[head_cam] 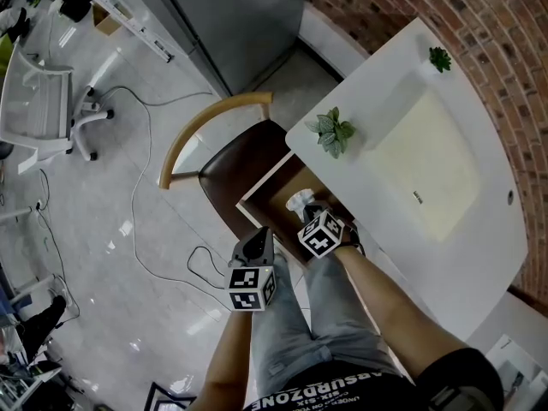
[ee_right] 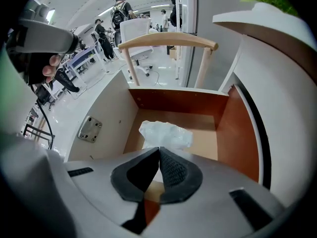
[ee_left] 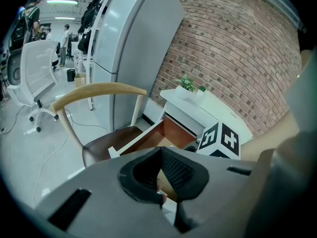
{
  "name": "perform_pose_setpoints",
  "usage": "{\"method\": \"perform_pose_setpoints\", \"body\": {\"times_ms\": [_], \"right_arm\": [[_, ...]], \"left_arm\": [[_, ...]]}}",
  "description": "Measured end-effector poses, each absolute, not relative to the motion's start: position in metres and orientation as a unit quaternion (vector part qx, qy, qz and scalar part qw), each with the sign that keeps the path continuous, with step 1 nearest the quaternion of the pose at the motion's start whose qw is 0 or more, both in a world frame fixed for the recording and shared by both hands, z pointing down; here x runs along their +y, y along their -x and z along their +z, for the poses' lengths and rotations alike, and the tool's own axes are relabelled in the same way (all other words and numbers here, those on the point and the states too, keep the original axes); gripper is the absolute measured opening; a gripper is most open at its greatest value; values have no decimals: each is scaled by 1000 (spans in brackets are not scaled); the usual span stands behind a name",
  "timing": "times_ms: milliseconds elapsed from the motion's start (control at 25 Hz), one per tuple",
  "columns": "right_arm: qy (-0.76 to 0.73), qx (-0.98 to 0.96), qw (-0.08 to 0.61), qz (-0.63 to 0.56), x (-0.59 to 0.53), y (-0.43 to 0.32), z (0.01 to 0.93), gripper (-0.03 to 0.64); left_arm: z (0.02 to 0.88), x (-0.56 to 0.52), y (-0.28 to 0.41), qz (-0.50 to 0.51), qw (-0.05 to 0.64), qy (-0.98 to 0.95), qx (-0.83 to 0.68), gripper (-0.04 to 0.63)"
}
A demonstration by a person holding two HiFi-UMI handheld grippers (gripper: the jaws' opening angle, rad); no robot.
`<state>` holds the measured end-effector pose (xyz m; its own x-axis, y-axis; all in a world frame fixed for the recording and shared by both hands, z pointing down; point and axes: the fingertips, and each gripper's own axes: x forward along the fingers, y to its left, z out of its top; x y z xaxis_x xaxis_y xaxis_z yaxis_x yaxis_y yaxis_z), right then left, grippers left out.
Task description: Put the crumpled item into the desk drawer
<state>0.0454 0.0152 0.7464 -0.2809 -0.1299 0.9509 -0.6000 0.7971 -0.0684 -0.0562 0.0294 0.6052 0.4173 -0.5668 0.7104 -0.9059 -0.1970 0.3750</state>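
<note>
The crumpled item is a white wad hanging low inside the open desk drawer, over its tan floor. My right gripper reaches into the drawer, and its jaws are pinched together on the wad's near edge. In the head view the wad shows just past the right gripper, inside the drawer. My left gripper hovers outside the drawer's front corner, shut with nothing in it. From its own view the left gripper points at the drawer.
A wooden chair with a dark seat stands against the drawer's front. The white desk carries two small plants and a pale mat. Cables trail on the floor. A brick wall backs the desk.
</note>
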Motion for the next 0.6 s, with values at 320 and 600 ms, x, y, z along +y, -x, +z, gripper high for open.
{"method": "perform_pose_setpoints", "body": {"times_ms": [320,600], "right_arm": [[-232,-771,553,215,15,-44,755,0],[-230,-767,560,214,13,-46,767,0]], "left_arm": [[611,29,55,217,396,-742,-496,3],[616,29,52,221,396,-742,-493,3]]}}
